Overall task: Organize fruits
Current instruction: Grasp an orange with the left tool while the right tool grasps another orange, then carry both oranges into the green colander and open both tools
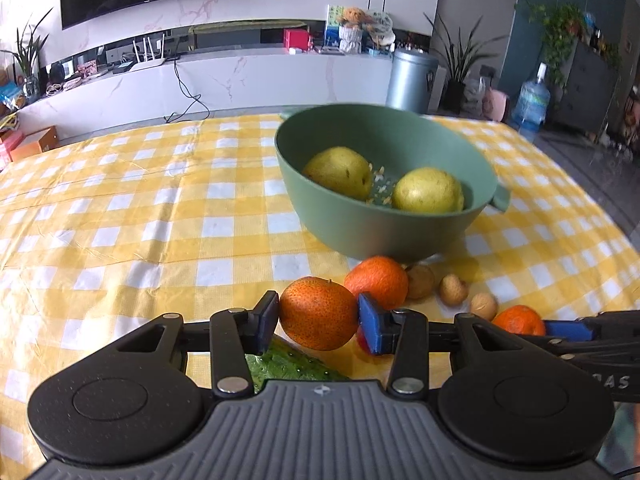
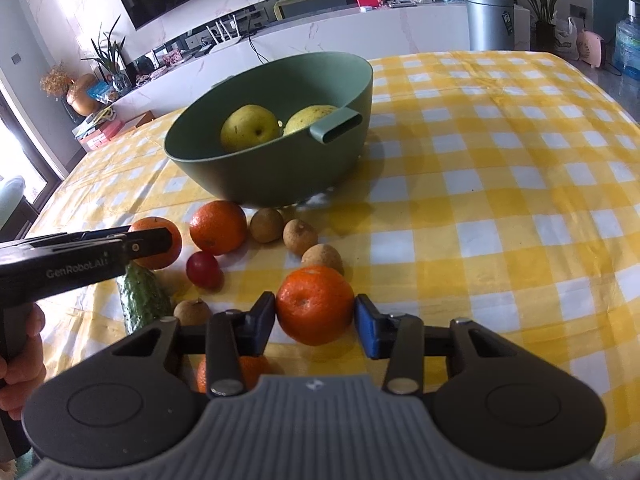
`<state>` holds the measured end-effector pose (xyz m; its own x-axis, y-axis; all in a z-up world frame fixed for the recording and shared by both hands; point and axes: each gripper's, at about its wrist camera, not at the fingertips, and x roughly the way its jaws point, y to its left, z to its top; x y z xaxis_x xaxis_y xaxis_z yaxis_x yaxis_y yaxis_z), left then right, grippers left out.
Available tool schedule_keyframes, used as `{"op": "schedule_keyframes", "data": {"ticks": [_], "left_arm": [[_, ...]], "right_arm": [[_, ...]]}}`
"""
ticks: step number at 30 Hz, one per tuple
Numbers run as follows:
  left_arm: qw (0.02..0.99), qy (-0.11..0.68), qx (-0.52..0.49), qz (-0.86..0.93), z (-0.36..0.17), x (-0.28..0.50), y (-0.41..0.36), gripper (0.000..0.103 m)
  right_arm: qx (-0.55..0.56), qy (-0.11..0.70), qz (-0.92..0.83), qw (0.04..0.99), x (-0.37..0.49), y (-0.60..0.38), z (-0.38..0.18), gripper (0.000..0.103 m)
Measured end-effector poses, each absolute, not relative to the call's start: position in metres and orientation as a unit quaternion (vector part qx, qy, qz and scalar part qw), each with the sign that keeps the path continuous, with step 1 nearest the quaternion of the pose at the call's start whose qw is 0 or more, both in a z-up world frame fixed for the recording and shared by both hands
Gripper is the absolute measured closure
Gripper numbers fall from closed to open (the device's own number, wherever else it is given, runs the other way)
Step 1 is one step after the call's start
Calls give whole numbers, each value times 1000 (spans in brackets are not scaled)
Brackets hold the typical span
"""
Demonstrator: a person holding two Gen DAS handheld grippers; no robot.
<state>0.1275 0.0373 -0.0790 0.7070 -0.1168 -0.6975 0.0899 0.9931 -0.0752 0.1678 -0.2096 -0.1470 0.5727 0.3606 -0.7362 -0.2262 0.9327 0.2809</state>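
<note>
Clamping one tangerine each, the left gripper (image 1: 318,316) and right gripper (image 2: 315,309) have fingers pressed on fruit before the green bowl (image 2: 280,168).

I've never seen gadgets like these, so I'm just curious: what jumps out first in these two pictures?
Each handheld gripper is clamped on a tangerine: the left gripper grips one, the right gripper another, both close to the yellow checked tablecloth. Behind them stands a green bowl holding two yellow-green pears, with more tangerines, small brown fruits and a cucumber scattered in front.
</note>
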Motion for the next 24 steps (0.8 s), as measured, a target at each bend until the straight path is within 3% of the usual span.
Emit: {"op": "schedule_keyframes", "data": {"ticks": [24], "left_arm": [[931, 355, -28, -75, -2, 150, 18, 54]], "right_arm": [[6, 344, 221, 913, 187, -191, -65, 63]]}}
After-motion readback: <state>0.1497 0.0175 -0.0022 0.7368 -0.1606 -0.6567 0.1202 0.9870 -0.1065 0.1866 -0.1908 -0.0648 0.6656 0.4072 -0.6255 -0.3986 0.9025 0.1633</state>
